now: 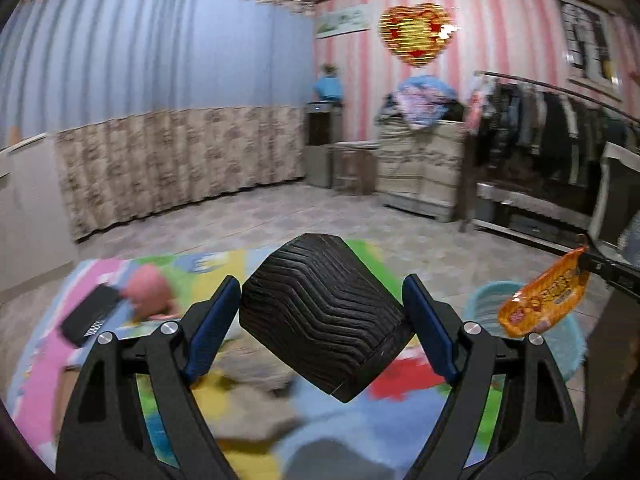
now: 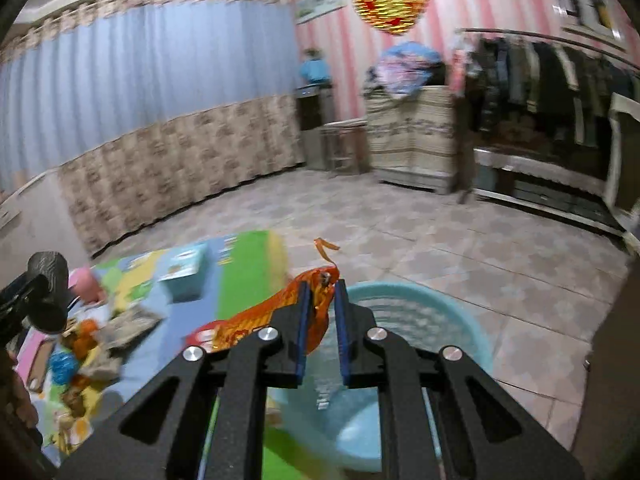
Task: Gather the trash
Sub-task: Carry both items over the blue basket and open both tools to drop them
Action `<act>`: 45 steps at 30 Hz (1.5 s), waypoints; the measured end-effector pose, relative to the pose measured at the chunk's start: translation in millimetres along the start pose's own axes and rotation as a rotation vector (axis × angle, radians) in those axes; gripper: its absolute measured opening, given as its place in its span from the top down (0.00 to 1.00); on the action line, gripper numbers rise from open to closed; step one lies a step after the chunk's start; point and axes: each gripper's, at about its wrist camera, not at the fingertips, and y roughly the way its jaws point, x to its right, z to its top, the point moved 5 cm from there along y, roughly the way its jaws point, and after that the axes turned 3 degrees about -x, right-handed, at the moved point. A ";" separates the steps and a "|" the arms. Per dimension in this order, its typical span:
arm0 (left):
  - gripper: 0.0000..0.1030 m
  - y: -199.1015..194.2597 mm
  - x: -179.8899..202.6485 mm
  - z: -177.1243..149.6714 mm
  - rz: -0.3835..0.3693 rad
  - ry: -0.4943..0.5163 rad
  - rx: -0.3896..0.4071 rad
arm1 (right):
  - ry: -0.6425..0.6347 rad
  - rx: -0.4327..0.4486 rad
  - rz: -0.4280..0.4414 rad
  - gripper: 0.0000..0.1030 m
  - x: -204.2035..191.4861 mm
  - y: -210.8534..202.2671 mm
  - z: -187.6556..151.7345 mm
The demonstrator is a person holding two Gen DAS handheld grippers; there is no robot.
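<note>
My left gripper is shut on a black ribbed paper cup, held sideways above the colourful play mat. It shows in the right wrist view too, cup at far left. My right gripper is shut on an orange snack wrapper, held over the near rim of a light blue basket. In the left wrist view the wrapper hangs above the basket at the right.
Loose trash lies on the mat: crumpled paper, a blue ball, a teal box, a pink object, a black box. Tiled floor, curtains, a cabinet and a clothes rack stand beyond.
</note>
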 end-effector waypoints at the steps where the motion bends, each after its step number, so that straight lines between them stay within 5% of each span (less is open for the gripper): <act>1: 0.22 6.8 19.0 0.4 -0.030 0.012 -0.002 | 0.010 -0.001 -0.020 0.88 11.3 1.8 -0.1; 10: 0.22 72.6 144.6 -25.1 -0.241 0.064 -0.084 | 0.067 -0.054 -0.149 0.88 80.5 28.5 -12.9; 18: 0.21 129.4 201.3 -44.9 -0.316 0.103 -0.170 | 0.116 -0.112 -0.167 0.88 112.7 52.4 -26.7; 20: 0.14 138.0 210.6 -42.2 -0.315 0.110 -0.177 | 0.117 -0.112 -0.162 0.88 112.1 53.0 -27.8; 39: 0.05 98.6 129.2 -3.4 -0.121 0.080 -0.062 | 0.048 -0.143 -0.171 0.86 70.4 73.4 -28.9; 41: 0.05 96.7 120.6 -2.7 -0.114 0.072 -0.062 | 0.045 -0.142 -0.178 0.78 69.3 75.5 -27.3; 43: 0.05 95.4 114.6 -2.6 -0.113 0.061 -0.066 | 0.047 -0.138 -0.180 0.47 68.0 74.9 -26.6; 45: 0.05 93.6 109.7 -3.6 -0.106 0.056 -0.065 | 0.043 -0.134 -0.182 0.44 65.7 74.3 -24.6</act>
